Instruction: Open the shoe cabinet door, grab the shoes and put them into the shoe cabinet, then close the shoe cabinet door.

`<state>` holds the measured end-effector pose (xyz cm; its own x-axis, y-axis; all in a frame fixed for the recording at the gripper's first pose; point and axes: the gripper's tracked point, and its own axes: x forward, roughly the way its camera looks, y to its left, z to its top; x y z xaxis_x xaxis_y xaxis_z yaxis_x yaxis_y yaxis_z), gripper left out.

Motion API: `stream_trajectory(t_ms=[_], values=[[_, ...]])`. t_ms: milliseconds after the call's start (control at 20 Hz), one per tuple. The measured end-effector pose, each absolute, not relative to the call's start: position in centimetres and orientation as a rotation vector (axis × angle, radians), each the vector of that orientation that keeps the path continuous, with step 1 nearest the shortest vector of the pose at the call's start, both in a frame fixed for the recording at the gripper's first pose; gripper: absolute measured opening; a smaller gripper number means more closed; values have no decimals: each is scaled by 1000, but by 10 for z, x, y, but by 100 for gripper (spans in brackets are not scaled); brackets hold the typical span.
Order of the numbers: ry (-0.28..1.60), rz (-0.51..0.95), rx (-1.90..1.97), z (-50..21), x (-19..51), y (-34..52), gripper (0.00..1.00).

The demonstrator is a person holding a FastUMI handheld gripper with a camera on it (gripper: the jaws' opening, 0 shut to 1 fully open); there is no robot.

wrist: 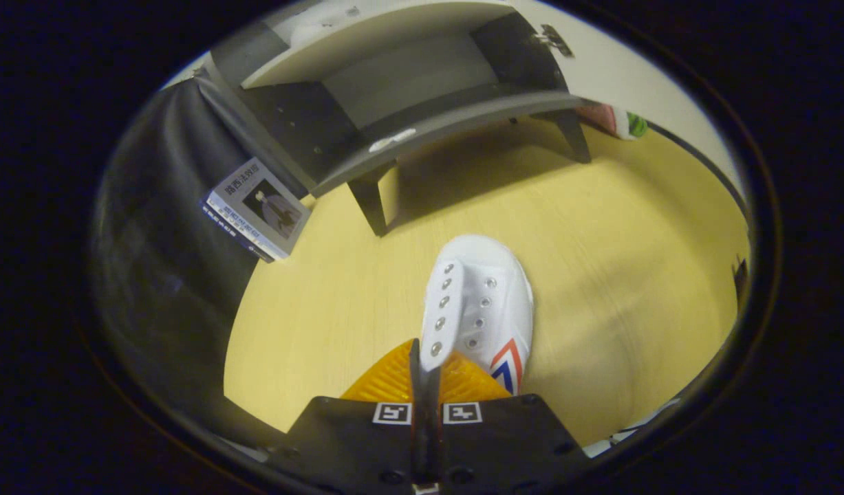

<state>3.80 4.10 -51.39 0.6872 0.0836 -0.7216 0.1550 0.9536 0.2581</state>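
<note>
**Shoe pinched and hanging ahead of the open cabinet**

Your gripper [425, 375] is closed on the white shoe [478, 309]: the two fingers are pressed together on the eyelet flap at its opening. The shoe hangs between the fingers and just ahead of them. Its long axis runs forward, with the toe pointing away from you toward the shoe cabinet [408, 89].

The cabinet stands beyond the shoe, on the yellow floor [600, 261], well apart from the toe. Its door [621, 62] is open at the right, and the lower compartment is a little left of the line of the toe. So the coming move, I judge, is forward and slightly left.

A red and blue chevron mark is on the side of the shoe, but no brand name is readable. A book [256, 218] beside the cabinet has print too small to read.
</note>
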Motion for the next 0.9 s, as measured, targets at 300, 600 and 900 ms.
stream_trajectory(t_ms=[300, 600, 900], values=[[715, -29, 280, -452, 63, 41, 3], [517, -31, 237, -344, 87, 34, 2], [346, -70, 189, -255, 116, 12, 2]])
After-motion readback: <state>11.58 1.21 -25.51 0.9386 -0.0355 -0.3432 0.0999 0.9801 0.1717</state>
